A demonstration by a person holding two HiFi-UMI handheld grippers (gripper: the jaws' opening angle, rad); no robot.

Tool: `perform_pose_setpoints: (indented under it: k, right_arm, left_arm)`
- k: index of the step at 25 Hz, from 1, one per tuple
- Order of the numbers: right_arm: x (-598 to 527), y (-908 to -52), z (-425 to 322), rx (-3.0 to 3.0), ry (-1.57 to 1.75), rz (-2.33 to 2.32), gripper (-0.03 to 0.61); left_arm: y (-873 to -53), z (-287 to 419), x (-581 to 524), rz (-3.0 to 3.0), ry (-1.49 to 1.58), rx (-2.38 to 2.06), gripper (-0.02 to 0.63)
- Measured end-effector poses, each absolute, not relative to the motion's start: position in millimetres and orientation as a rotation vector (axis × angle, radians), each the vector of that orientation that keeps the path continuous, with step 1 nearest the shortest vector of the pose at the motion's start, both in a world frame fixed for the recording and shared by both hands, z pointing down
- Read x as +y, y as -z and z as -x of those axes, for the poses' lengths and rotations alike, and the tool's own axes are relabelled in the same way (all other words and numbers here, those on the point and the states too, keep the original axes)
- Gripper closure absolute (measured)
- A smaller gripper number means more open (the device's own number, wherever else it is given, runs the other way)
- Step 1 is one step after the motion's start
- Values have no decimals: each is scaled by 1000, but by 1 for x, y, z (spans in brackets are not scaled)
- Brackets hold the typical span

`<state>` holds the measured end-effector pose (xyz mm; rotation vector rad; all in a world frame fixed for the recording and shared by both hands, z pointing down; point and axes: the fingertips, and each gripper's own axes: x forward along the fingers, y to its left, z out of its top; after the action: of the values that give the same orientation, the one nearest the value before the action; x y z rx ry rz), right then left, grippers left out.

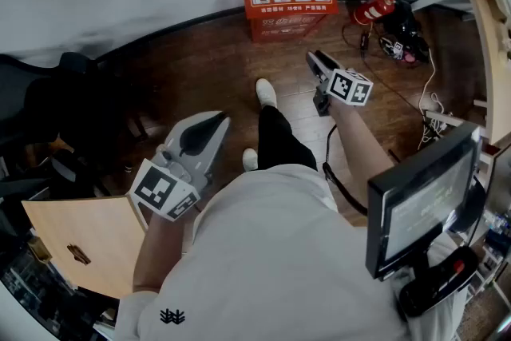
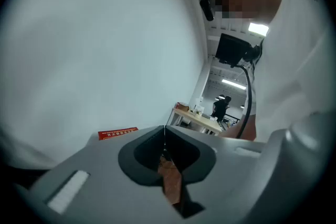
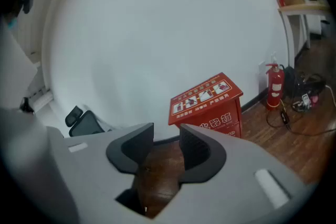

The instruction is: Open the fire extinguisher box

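The red fire extinguisher box (image 1: 287, 2) stands on the wood floor against the white wall, lid down, with picture instructions on top. In the right gripper view the box (image 3: 207, 106) lies ahead and right of the jaws, well out of reach. My right gripper (image 3: 165, 145) is open with nothing between its fingers; in the head view the right gripper (image 1: 319, 65) is held out toward the box. My left gripper (image 2: 164, 139) is shut and empty; the left gripper (image 1: 209, 126) hangs low at my left side. A strip of the box (image 2: 117, 133) shows far off.
A red fire extinguisher (image 1: 375, 7) lies right of the box among black gear and cables (image 1: 403, 40). A black office chair (image 1: 48, 104) stands at the left. A wooden panel (image 1: 84, 239) is at the lower left, a monitor (image 1: 423, 200) at the lower right.
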<state>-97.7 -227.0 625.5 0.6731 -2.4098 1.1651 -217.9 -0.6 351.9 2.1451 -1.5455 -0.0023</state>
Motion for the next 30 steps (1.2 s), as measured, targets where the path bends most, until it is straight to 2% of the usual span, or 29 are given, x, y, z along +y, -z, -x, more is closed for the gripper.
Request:
perform_pose_setpoints:
  k: [7,14,20,22,26,30]
  right_arm:
    - [-369,-703,125,-2338,-1450,-885,416]
    - [-403,-772,128,-2160,-1770,-1059,374]
    - [-412,-787,122,-2133,-1985,-1076,364]
    - [-412,-784,126,-2160,-2058,-1035,366]
    - [-408,-774,128,-2197,-2113,-982,432]
    - [-400,-761,125,-2209,-2102,-955,460]
  left_arm:
    - [-361,259,-120,-2136,-73,-1583,609]
    - [-388,264,-167,-2075,-90,-1477,607]
    - [-393,257,-175,-2039,-92,-1460,609]
    - [-396,258,-171,-2029,-100,-1460,609]
    - [-398,255,-167,-2015,-102,-1453,609]
    - [-393,249,-169,-2042,-103,-1441,609]
